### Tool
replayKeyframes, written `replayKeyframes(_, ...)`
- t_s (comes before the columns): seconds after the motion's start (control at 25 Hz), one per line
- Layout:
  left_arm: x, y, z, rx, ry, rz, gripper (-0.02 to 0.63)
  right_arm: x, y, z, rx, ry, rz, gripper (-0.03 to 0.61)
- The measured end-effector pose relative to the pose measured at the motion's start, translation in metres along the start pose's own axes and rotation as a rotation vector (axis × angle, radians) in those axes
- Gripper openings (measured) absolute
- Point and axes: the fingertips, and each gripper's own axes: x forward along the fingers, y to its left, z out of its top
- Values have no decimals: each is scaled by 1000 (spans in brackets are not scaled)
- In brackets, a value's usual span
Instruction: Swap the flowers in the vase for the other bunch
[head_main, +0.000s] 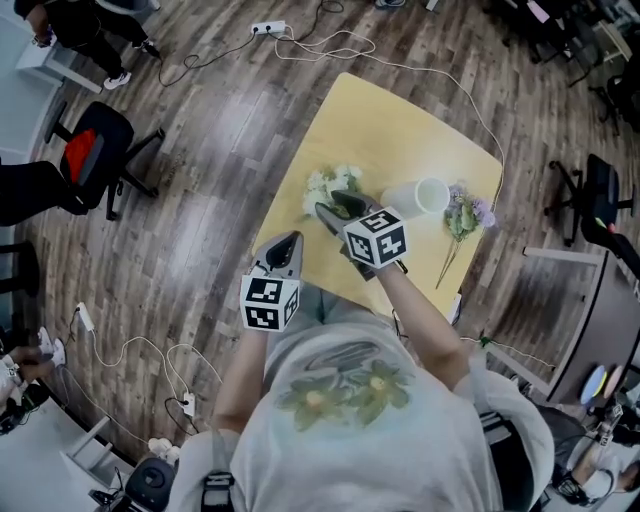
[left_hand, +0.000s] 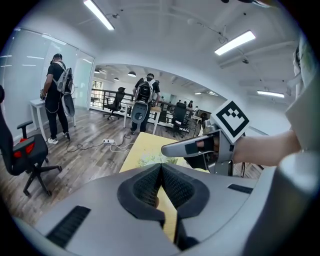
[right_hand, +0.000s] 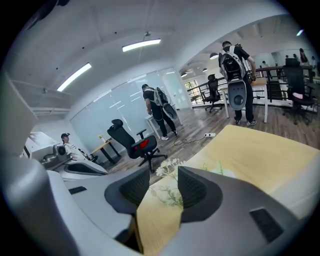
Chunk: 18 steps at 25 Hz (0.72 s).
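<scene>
White flowers (head_main: 322, 185) left of vase (head_main: 428, 195): light, soft, easy to crush; pinch stems low. Right tongs (right_hand: 159, 186) half open, empty. Left tongs (left_hand: 161, 175) shut, empty.

We list:
- Surface (head_main: 400, 125): pale yellow, plain.
- Vase (head_main: 421, 196): white.
- First flower bunch (head_main: 322, 186): white blooms, green leaves.
- Second flower bunch (head_main: 466, 212): lilac blooms, green stems.
- Floor (head_main: 210, 150): grey-brown wood-plank pattern.
- Left gripper (head_main: 291, 239) and right gripper (head_main: 335, 205): grey bodies, black ribbed fingers (right_hand: 192, 187), cubes with black-and-white square markers.
- Office chair (head_main: 100, 135): black with red.
</scene>
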Motion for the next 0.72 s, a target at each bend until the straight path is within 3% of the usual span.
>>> replayKeyframes(0.52,-24,-25,21,28,-78,-28,18,-86,17,18,5,-169,-47,160)
replayKeyframes(0.72,-23,-50,36,70,-97,-88,18,-121,11,12,23,-218,-90,161)
